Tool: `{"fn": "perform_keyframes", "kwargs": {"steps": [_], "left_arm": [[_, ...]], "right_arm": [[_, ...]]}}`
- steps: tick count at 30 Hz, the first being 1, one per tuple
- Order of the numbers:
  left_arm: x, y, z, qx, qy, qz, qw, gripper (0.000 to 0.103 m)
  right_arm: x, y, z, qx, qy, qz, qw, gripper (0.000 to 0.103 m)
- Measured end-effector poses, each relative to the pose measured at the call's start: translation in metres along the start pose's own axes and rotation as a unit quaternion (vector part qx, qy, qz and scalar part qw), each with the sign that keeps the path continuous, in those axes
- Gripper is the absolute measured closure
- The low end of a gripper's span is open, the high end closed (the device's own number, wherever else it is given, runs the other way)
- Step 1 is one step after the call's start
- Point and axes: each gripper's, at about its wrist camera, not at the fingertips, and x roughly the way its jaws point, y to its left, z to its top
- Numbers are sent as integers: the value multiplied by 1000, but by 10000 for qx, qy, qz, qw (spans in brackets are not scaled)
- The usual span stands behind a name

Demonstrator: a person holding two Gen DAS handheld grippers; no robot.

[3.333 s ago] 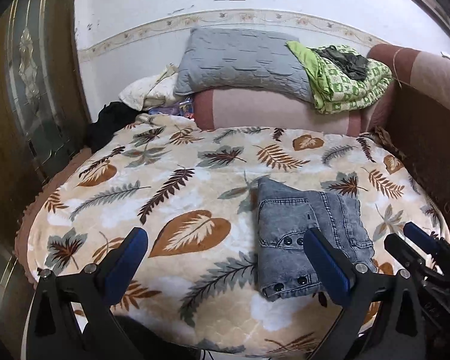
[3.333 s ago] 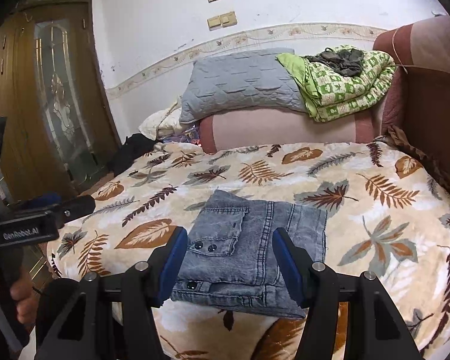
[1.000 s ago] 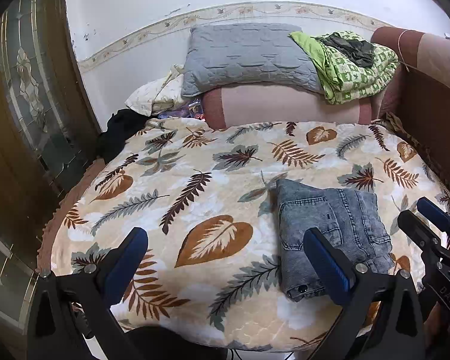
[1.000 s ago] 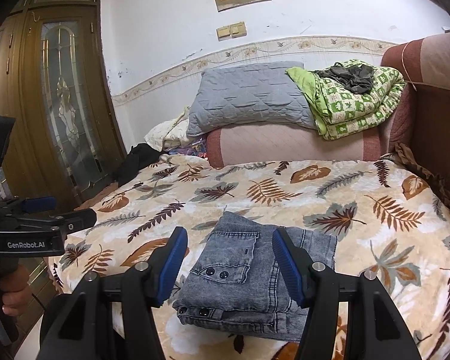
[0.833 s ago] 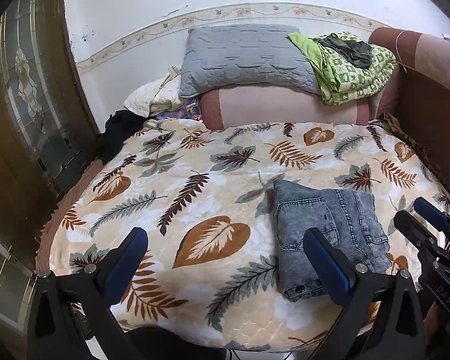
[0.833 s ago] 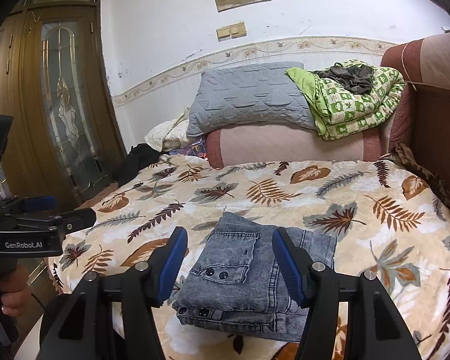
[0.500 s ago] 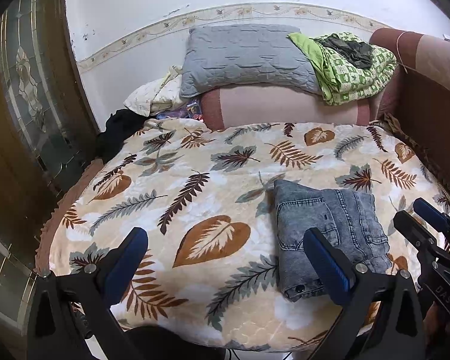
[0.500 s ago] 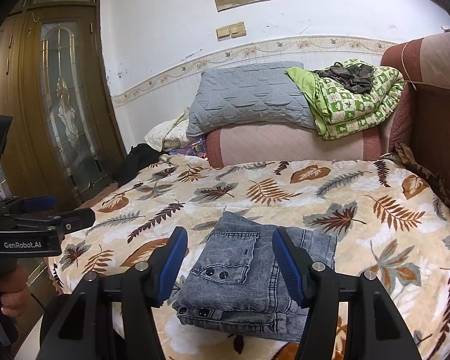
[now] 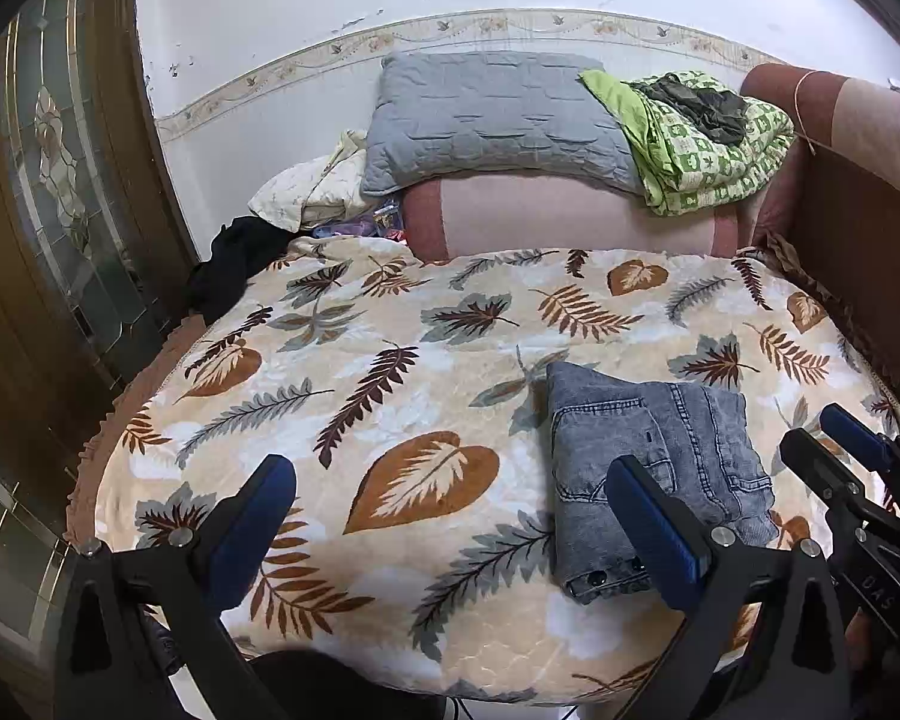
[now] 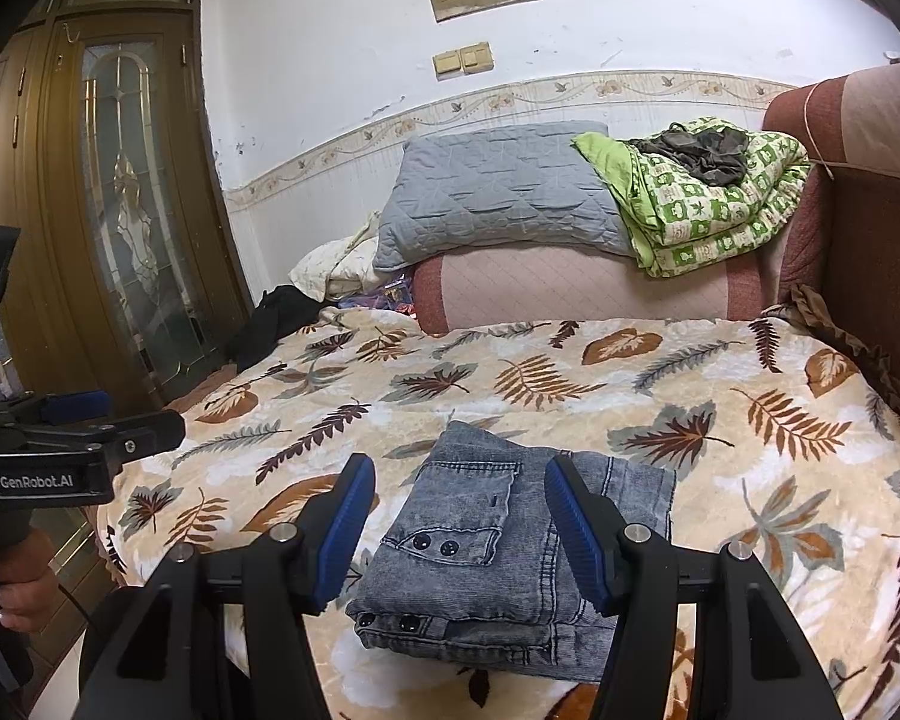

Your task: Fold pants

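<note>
Vs the earlier frames, both cams sit a bit further back & higher from the bed (image 9: 390,324): more wall shows, and the pants (image 10: 510,546) look smaller in view; the bundle itself hasn't shifted or changed shape, still the same compact fold. Going left to right: wooden door w/ glass panel (image 10: 132,204) at far left; then the left hand-held gripper (image 9: 450,516), jaws wide apart, holding nothing, hovering over bare leaf-print blanket near the bed's front edge. Center-right, the grey denim pants (image 9: 654,456) lie folded into a small rectangle on the blanket, near the front edge, pocket flap & snaps facing up. The right hand-held gripper (image 10: 459,528) hangs above/in front of them, jaws spread, nothing gripped, not touching the cloth. At the back, grey pillow (image 9: 492,114) & green quilt (image 9: 708,144) sit on the headrest, well apart from the work. Judgement: fold looks done, step in hand is prob. just backing off. To do it well: keep both sets of jaws open & lift straight away so no finger catches the top layer; if an edge looks uneven, press flat w/o dragging.
</note>
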Motion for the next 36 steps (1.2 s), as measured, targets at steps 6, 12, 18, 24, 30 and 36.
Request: {"fn": "perform_keyframes", "kwargs": {"steps": [6, 12, 18, 24, 30, 36], "left_arm": [[-1, -1, 1, 10, -3, -15, 10000, 0], [-2, -1, 1, 6, -3, -22, 10000, 0], [-2, -2, 1, 7, -2, -49, 10000, 0], [-3, -2, 1, -1, -3, -56, 10000, 0], [-3, -2, 1, 0, 9, -72, 10000, 0], [-3, -2, 1, -1, 2, -86, 10000, 0]], "right_arm": [[1, 0, 0, 3, 25, 5, 10000, 40], [3, 2, -4, -19, 53, 21, 10000, 40], [4, 2, -4, -25, 55, 27, 10000, 40], [5, 4, -4, -28, 65, 24, 10000, 40], [5, 3, -4, -4, 69, 20, 10000, 40], [4, 3, -3, 1, 70, 21, 10000, 40]]}}
